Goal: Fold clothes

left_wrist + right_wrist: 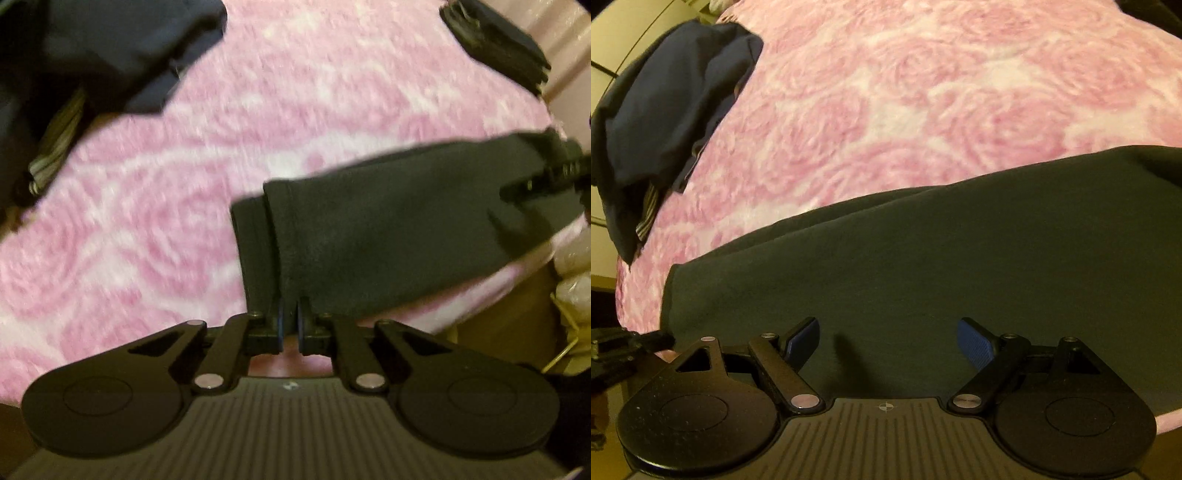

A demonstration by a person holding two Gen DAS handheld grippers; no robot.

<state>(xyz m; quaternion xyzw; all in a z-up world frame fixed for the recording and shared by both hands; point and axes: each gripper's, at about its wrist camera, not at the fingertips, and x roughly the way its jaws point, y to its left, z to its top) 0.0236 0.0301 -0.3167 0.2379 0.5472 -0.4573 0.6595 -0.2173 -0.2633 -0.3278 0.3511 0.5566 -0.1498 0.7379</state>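
Note:
A dark grey-green garment (388,236) lies flat on the pink rose-patterned blanket (221,155), stretching toward the right. My left gripper (291,321) is shut, its blue pads pinching the garment's near hemmed corner. In the right wrist view the same garment (923,266) fills the lower half. Just above it, my right gripper (888,341) stands wide open with only flat cloth beneath its blue pads (975,341). The right gripper's tip (546,177) shows over the garment's far end in the left wrist view. The left gripper (628,345) shows at the garment's left corner in the right wrist view.
A loose navy pile of clothes (96,55) (668,110) with a striped piece lies at the blanket's left. A folded dark stack (495,40) sits at the far right corner. Clear plastic bags (576,284) lie past the blanket's right edge.

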